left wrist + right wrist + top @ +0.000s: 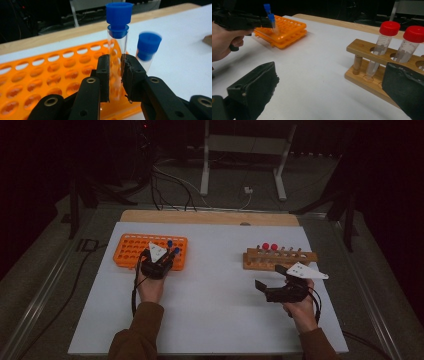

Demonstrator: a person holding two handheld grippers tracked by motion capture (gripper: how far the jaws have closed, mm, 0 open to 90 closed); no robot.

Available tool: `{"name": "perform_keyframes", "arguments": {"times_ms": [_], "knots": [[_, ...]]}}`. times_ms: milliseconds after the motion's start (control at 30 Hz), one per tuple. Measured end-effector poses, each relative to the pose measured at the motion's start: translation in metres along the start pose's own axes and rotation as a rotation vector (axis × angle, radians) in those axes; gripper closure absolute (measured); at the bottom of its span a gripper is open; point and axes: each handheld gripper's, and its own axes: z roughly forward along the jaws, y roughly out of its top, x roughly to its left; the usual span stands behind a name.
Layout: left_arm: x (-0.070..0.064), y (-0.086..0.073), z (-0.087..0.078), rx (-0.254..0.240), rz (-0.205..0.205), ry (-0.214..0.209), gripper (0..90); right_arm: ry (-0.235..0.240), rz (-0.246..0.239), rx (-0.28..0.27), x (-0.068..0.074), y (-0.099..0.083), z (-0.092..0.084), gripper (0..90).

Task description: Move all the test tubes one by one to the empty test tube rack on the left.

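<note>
- The left gripper has its jaws clamped on a clear tube with a blue cap, holding it upright at the near right corner of the orange rack.
- I can't tell whether the tube's foot is seated in a hole or already clear of it; the jaws hide that part.
- A second blue-capped tube stands just beside the held one, to its right in the left gripper view, apparently in the same rack.
- To my eye the step in hand is a tube being handled at the rack, either lifted out or set in.
- The next move calls for a straight vertical path, so the glass doesn't scrape the hole or knock its neighbour.
- The right gripper waits with its jaws spread wide and nothing between them, close to the wooden stand.
- That stand holds two red-capped tubes at one end, with free holes alongside.
- Everything sits on a white sheet over a wooden table.
- Beyond it the room is dark, with cables on the floor and a white frame at the back.
</note>
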Motion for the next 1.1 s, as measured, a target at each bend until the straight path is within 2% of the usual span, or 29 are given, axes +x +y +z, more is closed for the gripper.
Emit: {"name": "perform_keyframes", "arguments": {"times_ms": [100,267,533,600,800,933,1033,1100], "knots": [[0.0,-0.003,0.0,0.001,-0.011,-0.006,76.6,0.002,-0.001,0.002,0.0,0.0,0.0,0.3],[-0.002,-0.005,0.003,0.031,0.014,-0.007,76.8,0.004,-0.005,0.005,0.001,0.0,0.001,0.3],[0.0,-0.008,0.003,0.036,-0.017,-0.018,75.6,0.005,-0.004,0.005,0.001,0.0,0.001,0.3],[0.002,-0.008,0.001,0.032,-0.037,-0.033,71.5,0.005,-0.008,0.008,0.001,0.0,0.001,0.3],[0.004,-0.007,-0.009,0.009,-0.069,-0.039,59.3,0.002,-0.009,0.011,0.001,0.0,0.001,0.3],[0.005,-0.007,-0.018,-0.003,-0.072,-0.032,52.1,0.0,-0.011,0.011,0.002,0.0,0.001,0.3],[0.007,-0.008,-0.028,-0.023,-0.095,-0.061,50.1,-0.002,-0.011,0.012,0.002,0.0,0.001,0.3],[0.008,-0.008,-0.035,-0.04,-0.131,-0.107,46.1,-0.004,-0.011,0.012,0.001,0.0,0.001,0.3]]}}
